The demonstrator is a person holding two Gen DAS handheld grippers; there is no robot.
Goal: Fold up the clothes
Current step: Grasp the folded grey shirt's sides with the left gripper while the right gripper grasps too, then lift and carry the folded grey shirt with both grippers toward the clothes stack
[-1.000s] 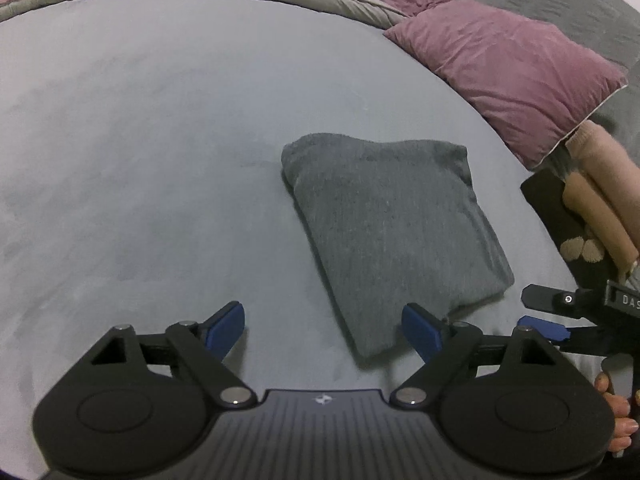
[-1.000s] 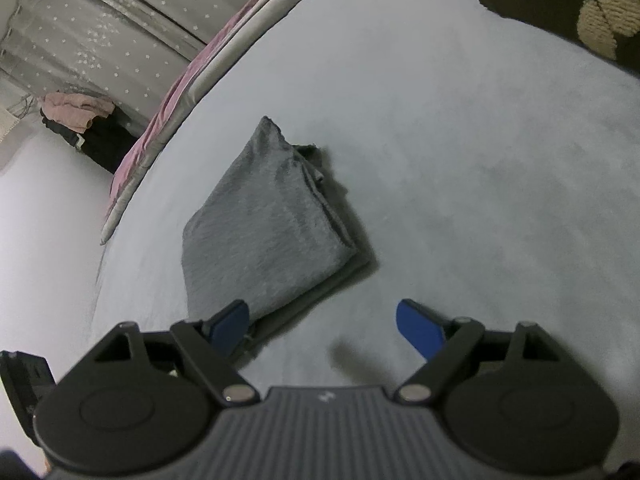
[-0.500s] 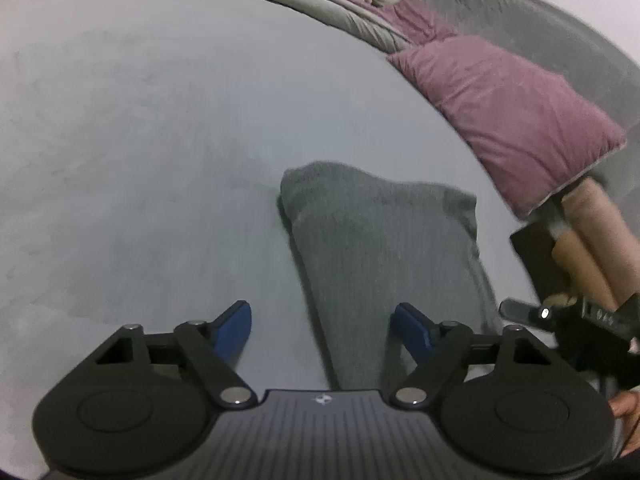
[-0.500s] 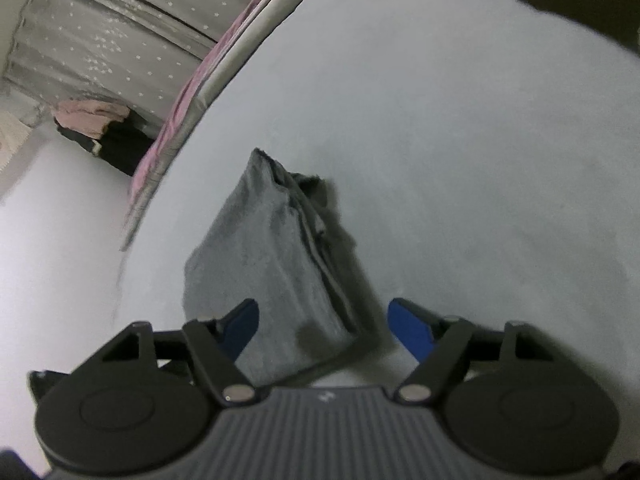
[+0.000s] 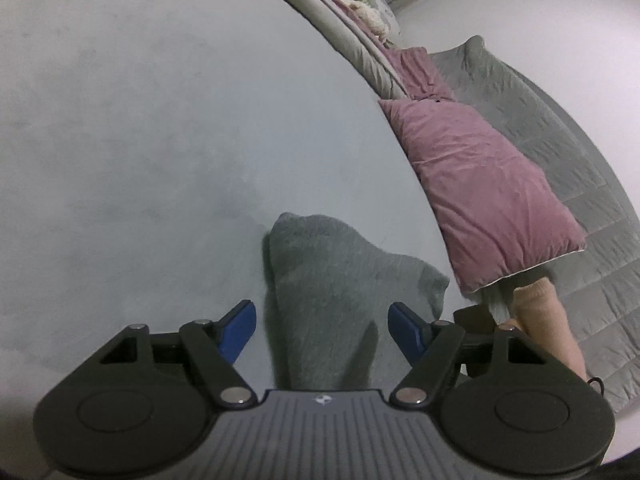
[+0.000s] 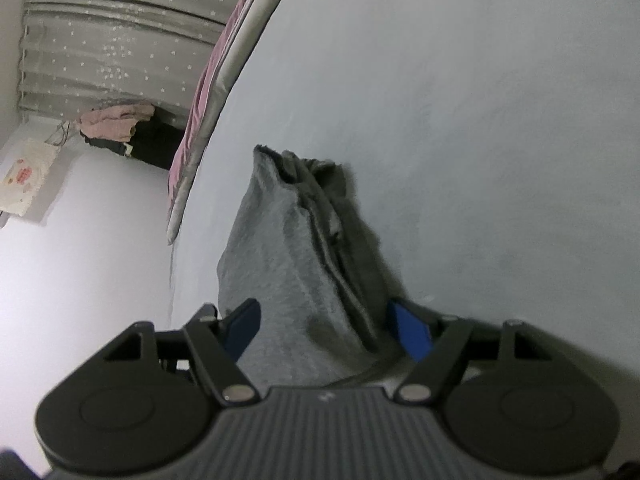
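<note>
Lying already folded into a compact bundle on the bed (image 5: 140, 140), the grey garment (image 5: 332, 300) is sitting at six o'clock in both views. The left gripper (image 5: 322, 326) and right gripper (image 6: 326, 326) are straddling it, jaws having just been narrowing, pads not yet pressing; probably only lifting away is remaining

We see dim, flat indoor light with a cool grey cast in both wrist views. Soft shadows fall on the folded grey garment (image 5: 340, 304) and beside it on the bed (image 5: 140, 140). The fisheye bends the edges strongly, corners go black, and everything looks slightly soft and grainy.
</note>
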